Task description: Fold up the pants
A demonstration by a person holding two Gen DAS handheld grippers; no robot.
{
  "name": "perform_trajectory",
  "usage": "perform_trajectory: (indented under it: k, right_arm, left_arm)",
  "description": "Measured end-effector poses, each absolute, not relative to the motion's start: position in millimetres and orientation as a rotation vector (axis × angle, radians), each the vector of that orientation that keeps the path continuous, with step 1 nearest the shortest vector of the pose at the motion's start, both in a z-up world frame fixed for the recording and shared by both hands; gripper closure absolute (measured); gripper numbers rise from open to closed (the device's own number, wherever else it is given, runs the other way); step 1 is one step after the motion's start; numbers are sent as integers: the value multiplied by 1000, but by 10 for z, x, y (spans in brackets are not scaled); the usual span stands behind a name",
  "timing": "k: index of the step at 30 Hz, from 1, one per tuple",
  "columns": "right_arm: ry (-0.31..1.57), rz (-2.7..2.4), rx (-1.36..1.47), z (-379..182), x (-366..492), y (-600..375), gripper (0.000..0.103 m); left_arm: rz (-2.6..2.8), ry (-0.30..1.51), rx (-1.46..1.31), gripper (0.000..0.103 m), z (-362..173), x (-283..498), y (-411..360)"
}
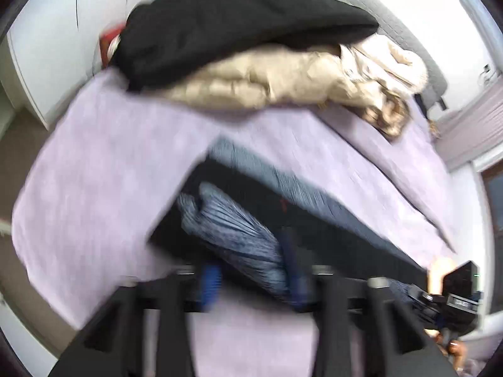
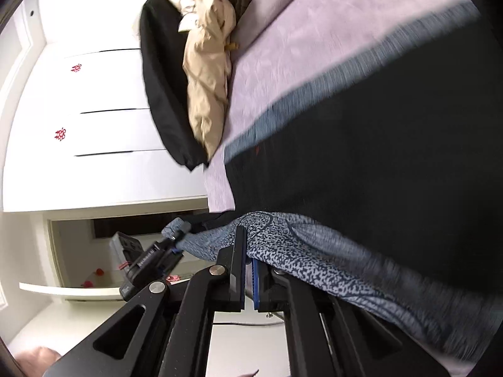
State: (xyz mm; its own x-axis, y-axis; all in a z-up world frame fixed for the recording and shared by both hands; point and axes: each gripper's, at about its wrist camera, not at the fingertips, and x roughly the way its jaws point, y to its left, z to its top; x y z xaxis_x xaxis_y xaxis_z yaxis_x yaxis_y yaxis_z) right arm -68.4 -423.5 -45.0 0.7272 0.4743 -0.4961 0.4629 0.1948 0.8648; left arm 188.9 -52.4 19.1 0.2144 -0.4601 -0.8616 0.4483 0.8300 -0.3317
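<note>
The pants (image 2: 361, 144), dark with a blue-grey speckled lining, lie spread across the lilac bed (image 1: 94, 172), with one edge lifted off the cover. The right tool (image 2: 249, 278) has its blue-padded fingers (image 2: 256, 282) closed to a narrow slit on the speckled hem of the pants, at the bed's near edge. The left tool (image 1: 251, 286) is blurred; its blue fingers (image 1: 209, 282) stand on either side of a bunched fold of the same speckled cloth, apparently pinching it, though the blur keeps the grip from being certain. Toward the far end of the bed a black garment (image 1: 226, 22) lies heaped over a beige padded jacket (image 1: 267, 84). White cupboard doors (image 2: 103, 100) stand beside the bed.
</note>
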Motion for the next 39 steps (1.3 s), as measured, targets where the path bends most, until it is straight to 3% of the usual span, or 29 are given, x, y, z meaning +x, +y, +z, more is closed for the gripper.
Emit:
perform_trajectory:
  k: [1,7,10,11,12,13,15,16,17,18,19,24,27,31,35,37,39]
  right_arm:
    - [845,4,1431,-537,-577,-4390,100]
    - [963,-14,1439,-1284,16,-4904,94]
    - [1003,-40,1441,-1355,139,-4977,88]
    - [1008,-25,1421,-1266,144,-4973,81]
    - [1013,-11,1390,-1177,120,-4965,52]
    - [1027,-2,1336,-1052,50,-4939,33]
    - [1030,2,1191,-705,-20,-4854,32]
    - [1012,13,1156,-603,-31,-4816,39]
    - [979,38,1143,-508,-44,-4741,49]
    - [969,66,1151,-488,-10,-4671,70]
    - [995,88,1157,-543,62,-4563,75]
    - [1195,25,970,-1081,461,-4297,76]
    - [1143,4,964,-1171,430,-4513,90]
    - [1096,-183,978,-1005,204,-4952,86]
    - [1036,-190,1032,-754,-335,-5235,80]
    - [1023,-188,1021,-595,-577,-5237,62]
    - [1007,-186,1045,-517,-983,-5292,54]
  left_arm:
    - [-594,1166,14,26,114,2001,-665]
    - [-494,1180,111,24,-582,2436,-1092]
    - [-461,1190,117,24,-559,2545,-1075]
    - [-455,1160,107,24,-420,2563,-999]
    - [-451,1137,106,24,-307,2573,-932]
    - [-448,1121,110,24,-200,2575,-869]
    - [-449,1106,161,24,-19,2515,-775]
    - [-465,1106,192,24,7,2450,-779]
    - [-488,1117,216,24,1,2370,-810]
    - [-510,1131,236,24,-47,2301,-867]
    - [-526,1140,252,24,-106,2243,-930]
    - [-502,1181,315,24,-765,2087,-1484]
    - [-428,1147,340,24,-925,2201,-1636]
    - [-367,1158,327,24,-715,2271,-1582]
    - [-400,1124,420,24,-288,1849,-1497]
    - [-419,1130,458,24,-182,1600,-1479]
    - [-441,1144,481,24,-107,1245,-1479]
